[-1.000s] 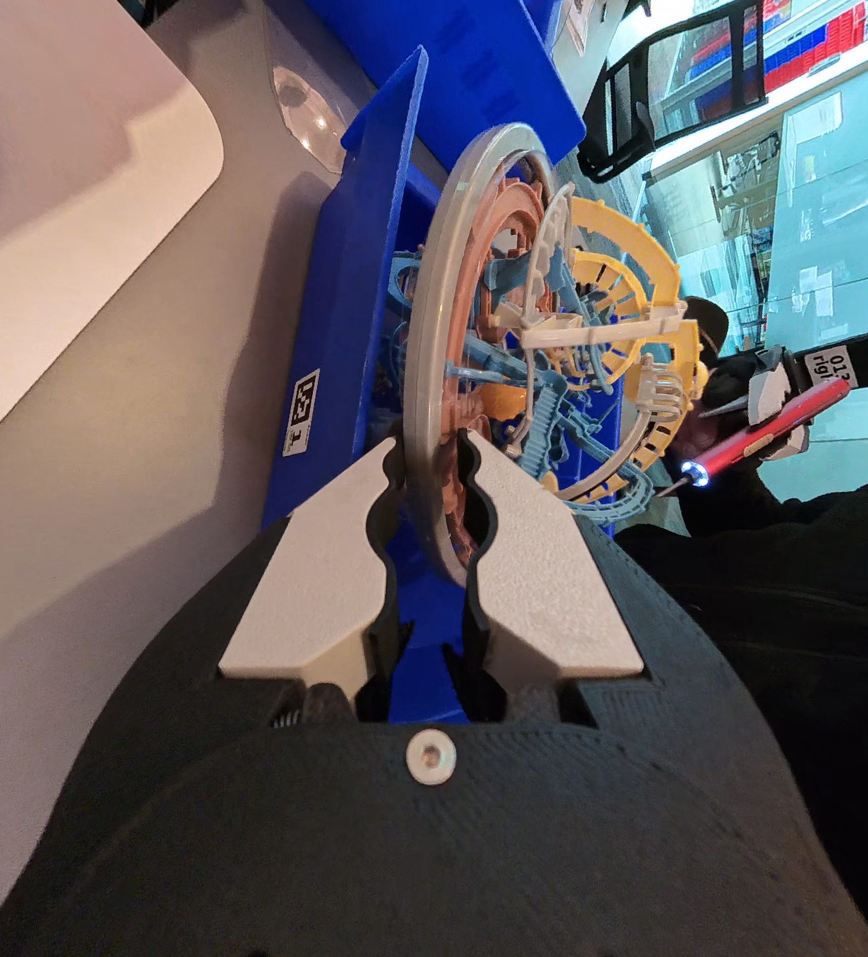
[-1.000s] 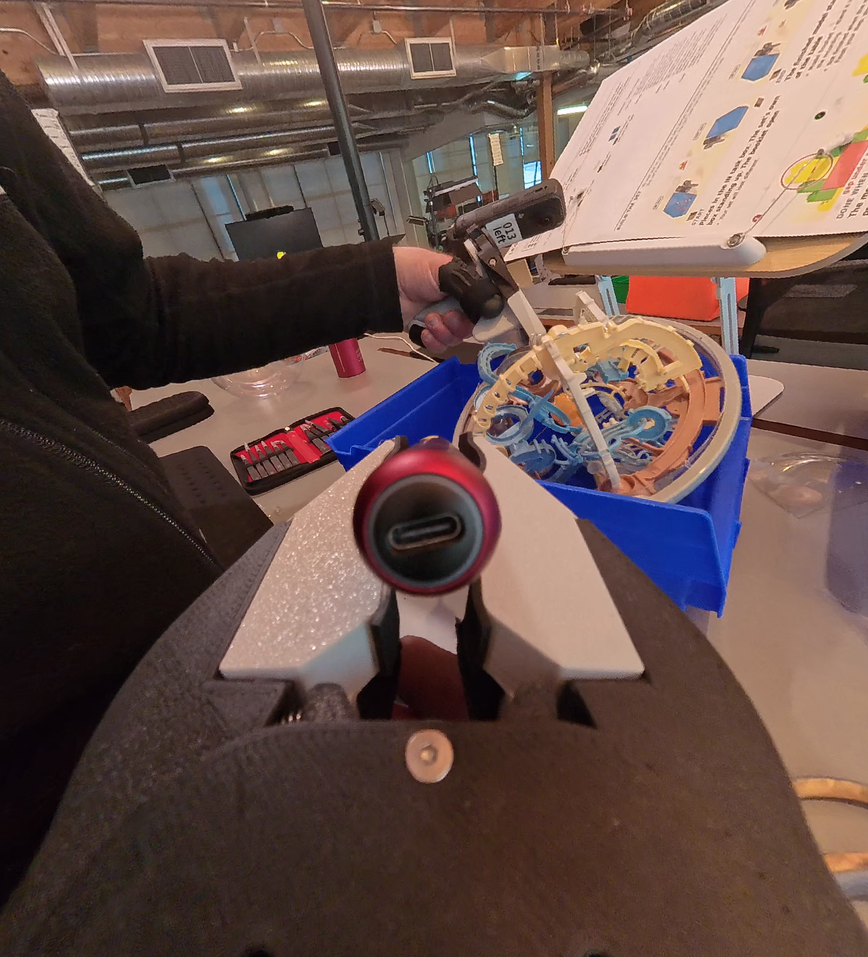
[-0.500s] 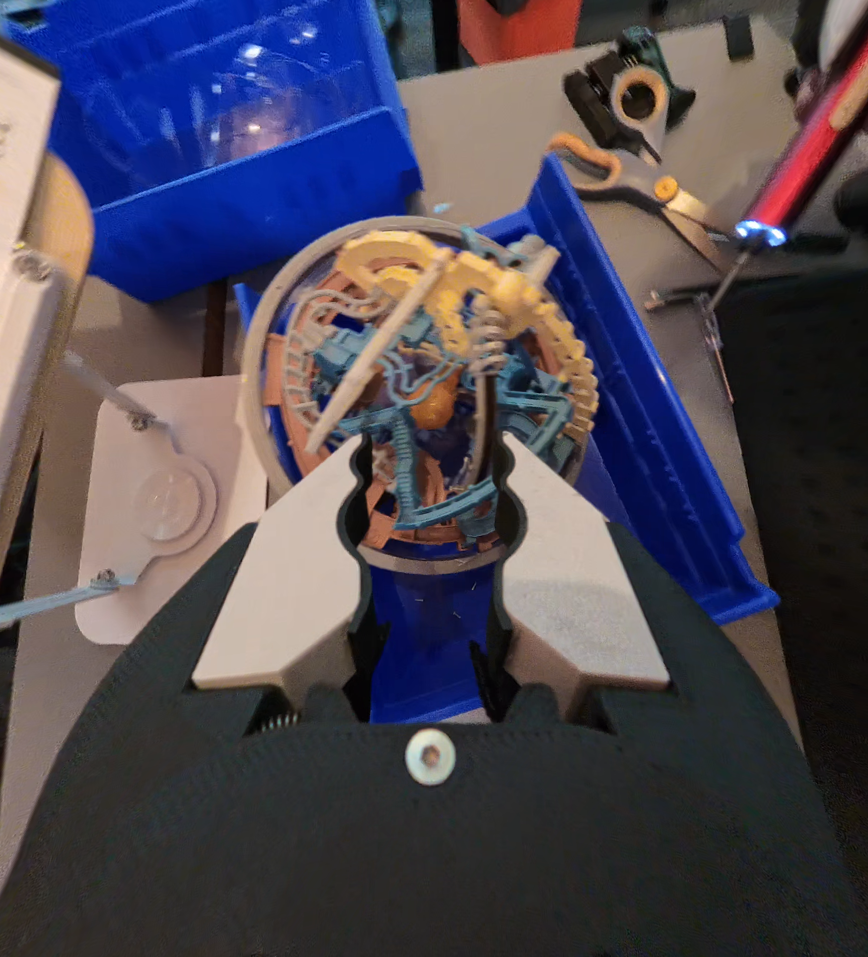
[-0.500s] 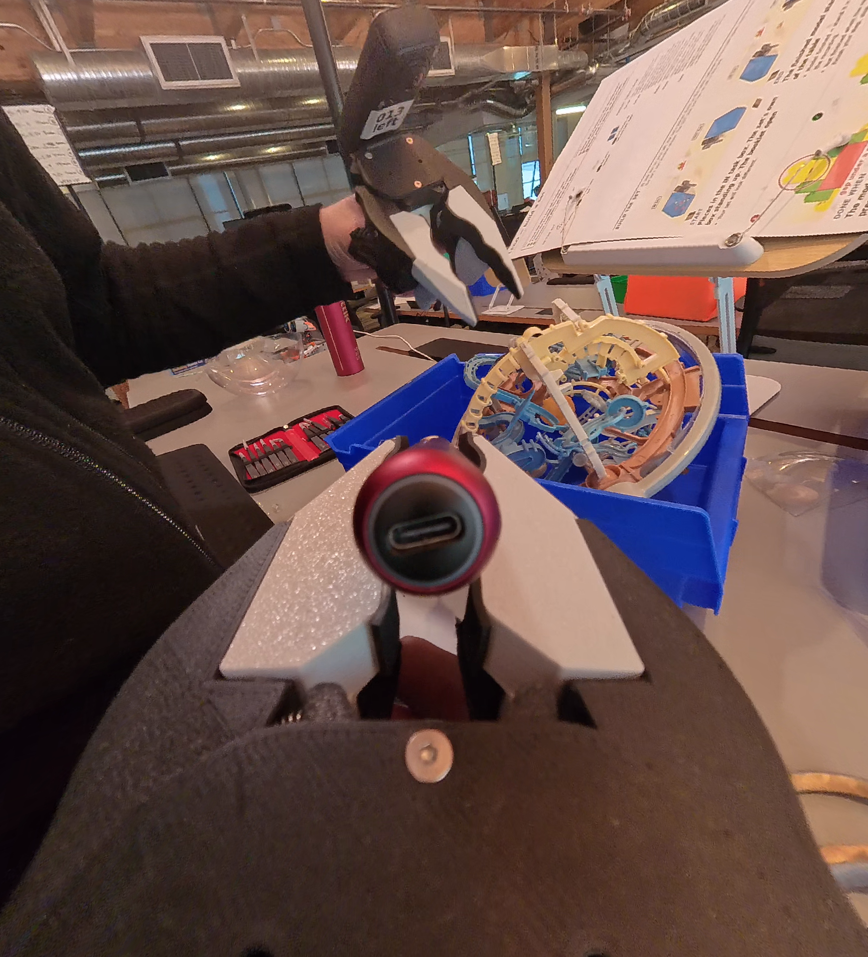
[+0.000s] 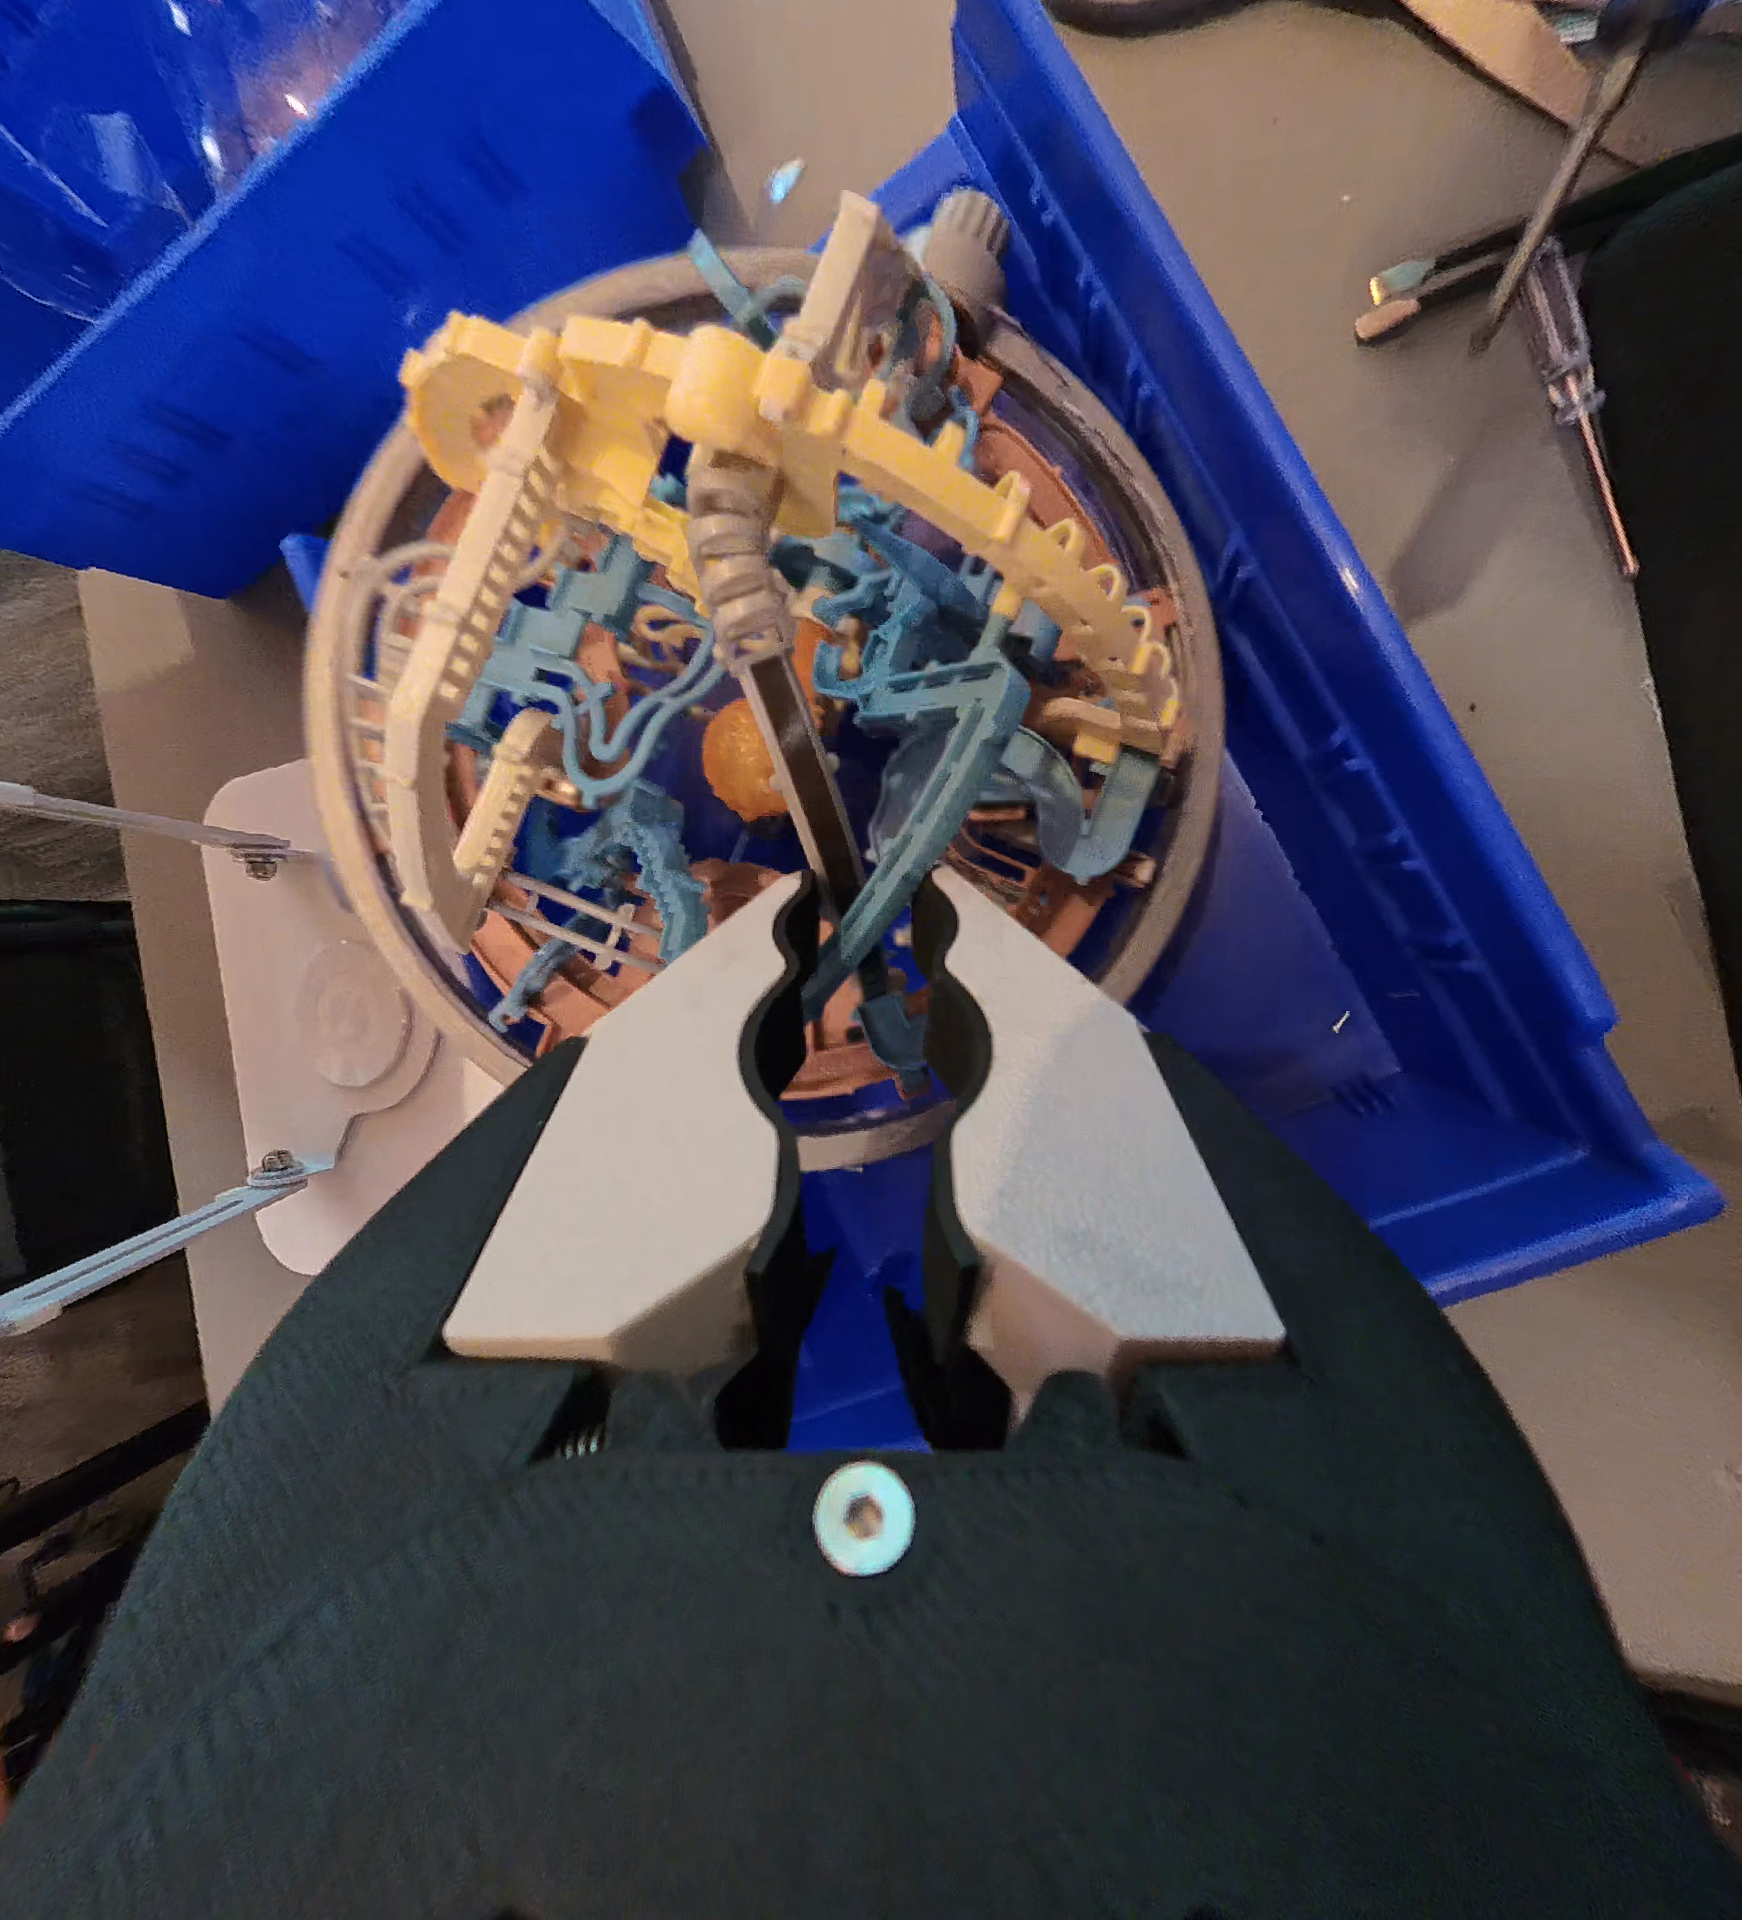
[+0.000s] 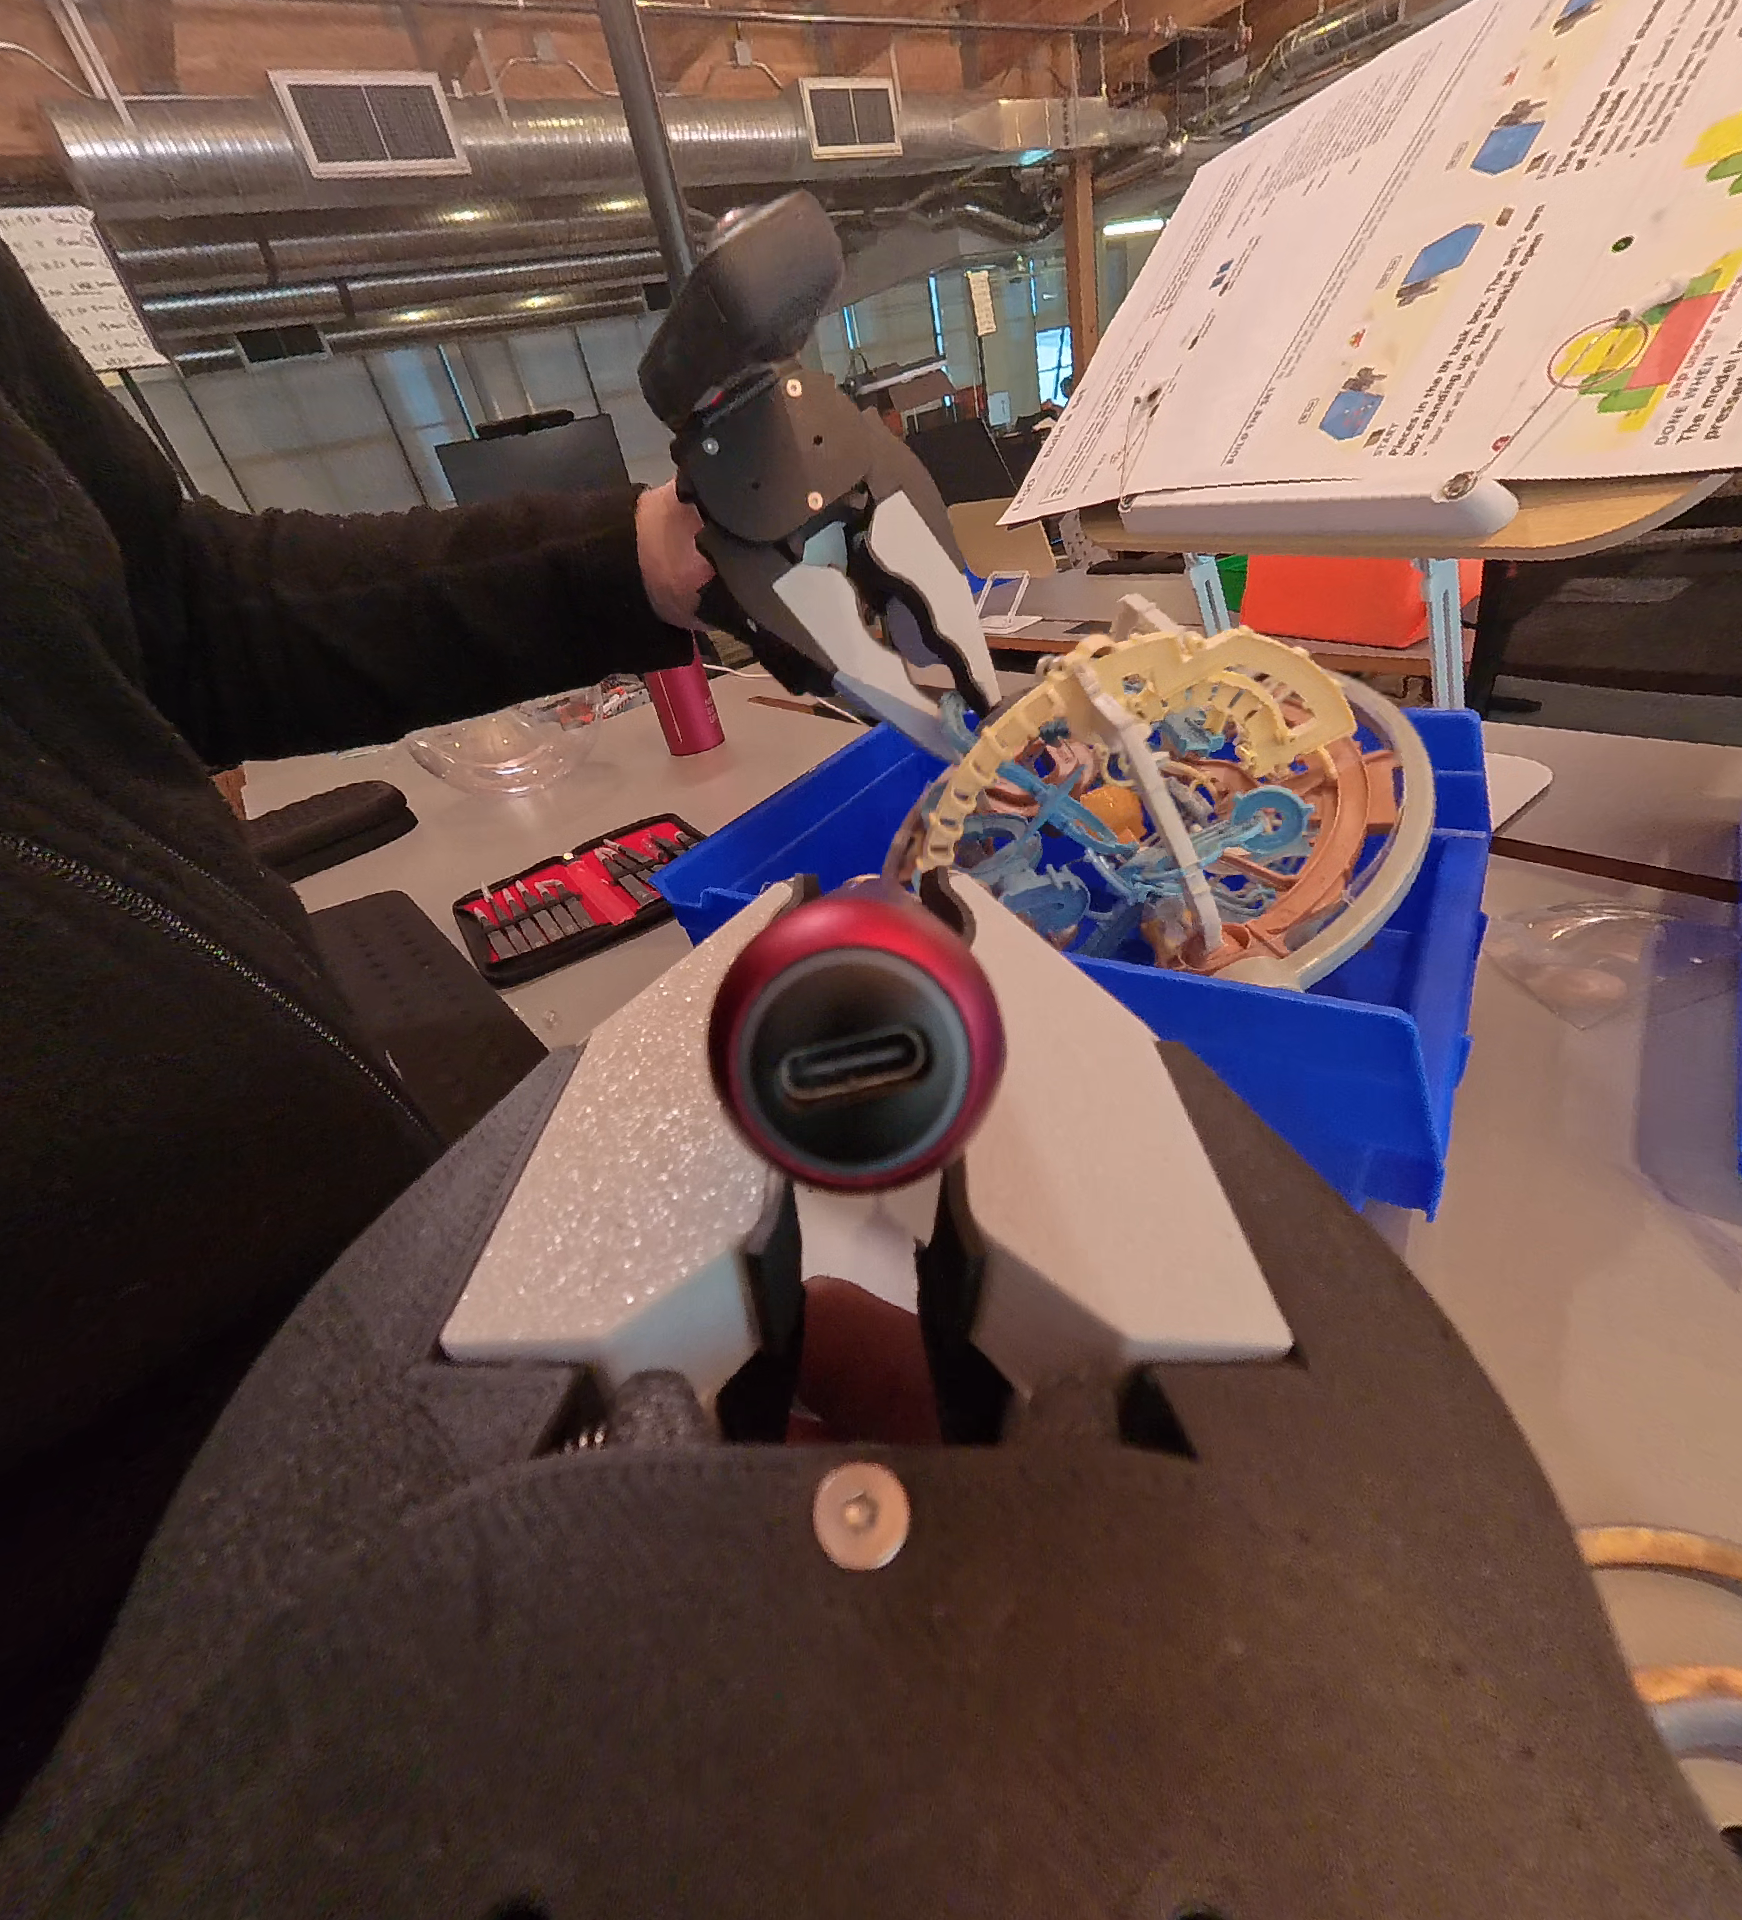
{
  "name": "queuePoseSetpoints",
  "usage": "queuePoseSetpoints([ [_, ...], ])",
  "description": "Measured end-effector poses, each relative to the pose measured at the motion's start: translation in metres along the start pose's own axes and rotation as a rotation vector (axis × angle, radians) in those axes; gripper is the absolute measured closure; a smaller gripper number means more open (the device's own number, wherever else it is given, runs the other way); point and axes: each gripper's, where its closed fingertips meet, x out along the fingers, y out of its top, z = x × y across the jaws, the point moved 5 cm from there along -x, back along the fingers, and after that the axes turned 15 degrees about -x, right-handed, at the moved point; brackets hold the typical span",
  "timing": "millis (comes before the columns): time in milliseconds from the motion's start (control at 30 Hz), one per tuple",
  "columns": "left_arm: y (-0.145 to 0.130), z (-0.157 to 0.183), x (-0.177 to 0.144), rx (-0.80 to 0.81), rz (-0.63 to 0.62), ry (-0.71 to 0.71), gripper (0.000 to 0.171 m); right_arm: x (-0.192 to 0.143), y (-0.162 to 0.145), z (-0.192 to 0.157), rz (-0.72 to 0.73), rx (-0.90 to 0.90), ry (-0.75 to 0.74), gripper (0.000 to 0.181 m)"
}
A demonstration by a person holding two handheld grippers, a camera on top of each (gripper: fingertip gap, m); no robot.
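Workshop with exposed ducts overhead; grey table (image 6: 1532, 1299) cluttered with blue bins. Left gripper (image 5: 859, 914) tilts down over the maze ball (image 5: 763, 665), a grey-ringed half sphere of yellow, blue and brown tracks propped on edge in a blue bin (image 5: 1366, 831). Its fingers stand narrowly apart around a blue track and a dark strip; actual contact unclear. Seen from the right wrist, a sleeved arm reaches it in from the left. Right gripper (image 6: 872, 899) is clamped on a red screwdriver (image 6: 854, 1055), butt end toward the camera. Bit case (image 6: 576, 894) and an instruction sheet (image 6: 1469, 260) on a stand lie beyond.
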Motion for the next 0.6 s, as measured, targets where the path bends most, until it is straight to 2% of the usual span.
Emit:
queuePoseSetpoints([
  [400,0.029,-0.021,-0.025,-0.154,0.054,0.015,0.164,0.001,0.002,0.0,0.01,-0.007,0.006,0.16],
  [600,0.033,-0.026,-0.037,-0.206,0.046,0.052,0.164,-0.001,0.002,0.0,0.012,-0.007,0.005,0.16],
])
